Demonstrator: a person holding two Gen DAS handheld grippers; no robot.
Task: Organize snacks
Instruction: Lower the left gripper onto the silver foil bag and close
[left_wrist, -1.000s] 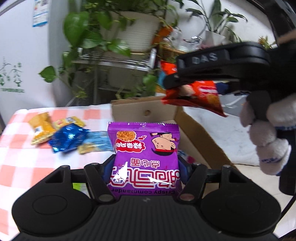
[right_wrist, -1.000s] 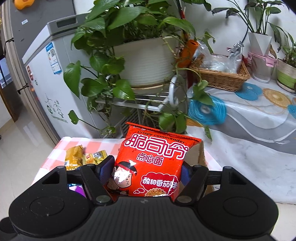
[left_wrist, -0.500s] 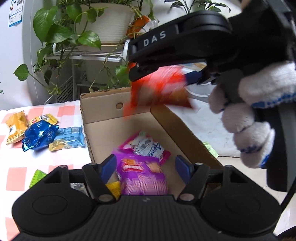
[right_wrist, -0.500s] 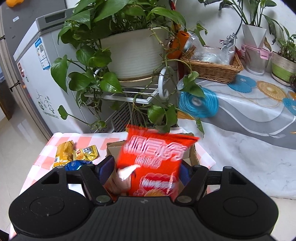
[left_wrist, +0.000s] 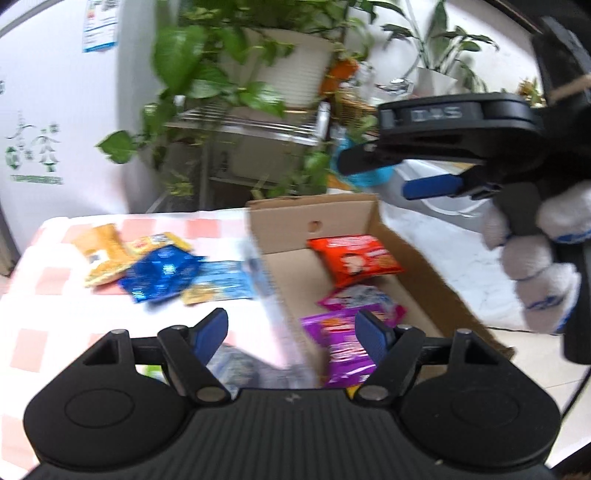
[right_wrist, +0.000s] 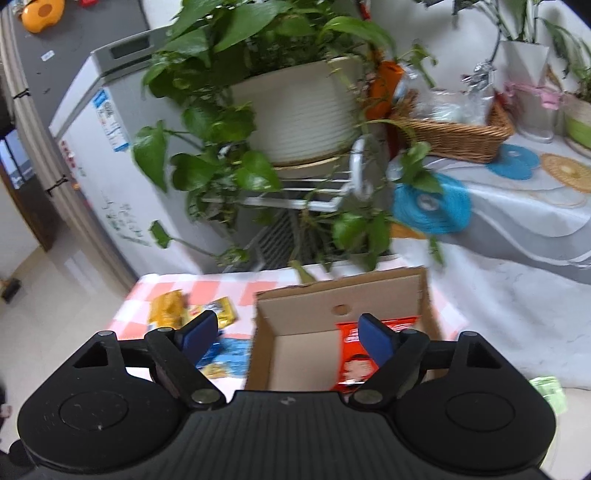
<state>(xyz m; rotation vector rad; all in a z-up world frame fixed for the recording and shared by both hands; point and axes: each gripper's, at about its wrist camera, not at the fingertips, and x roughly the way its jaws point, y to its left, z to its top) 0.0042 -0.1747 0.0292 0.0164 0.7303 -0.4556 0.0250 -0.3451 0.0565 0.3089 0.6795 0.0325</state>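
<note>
An open cardboard box (left_wrist: 314, 210) stands on the red-checked tablecloth (left_wrist: 33, 306). Inside it lie a red snack packet (left_wrist: 354, 260), a pink packet (left_wrist: 364, 301) and a purple packet (left_wrist: 343, 345). My left gripper (left_wrist: 291, 328) is open and empty above the box's near left wall. My right gripper (left_wrist: 375, 177), held in a white-gloved hand (left_wrist: 535, 266), hovers over the box's far right, its jaws opening with nothing between them. In the right wrist view that right gripper (right_wrist: 286, 332) looks down into the box (right_wrist: 340, 291), where the red packet (right_wrist: 354, 365) lies.
Left of the box on the cloth lie a blue foil packet (left_wrist: 162, 273), yellow packets (left_wrist: 103, 254) and a light-blue packet (left_wrist: 225, 284). Behind the table stand a large potted plant (right_wrist: 303, 110) on a metal rack, a white freezer (right_wrist: 92, 147) and a wicker basket (right_wrist: 454, 133).
The left gripper let go of the purple packet and the right gripper let go of the red one; both packets now lie in the box. Both pairs of jaws have spread wider.
</note>
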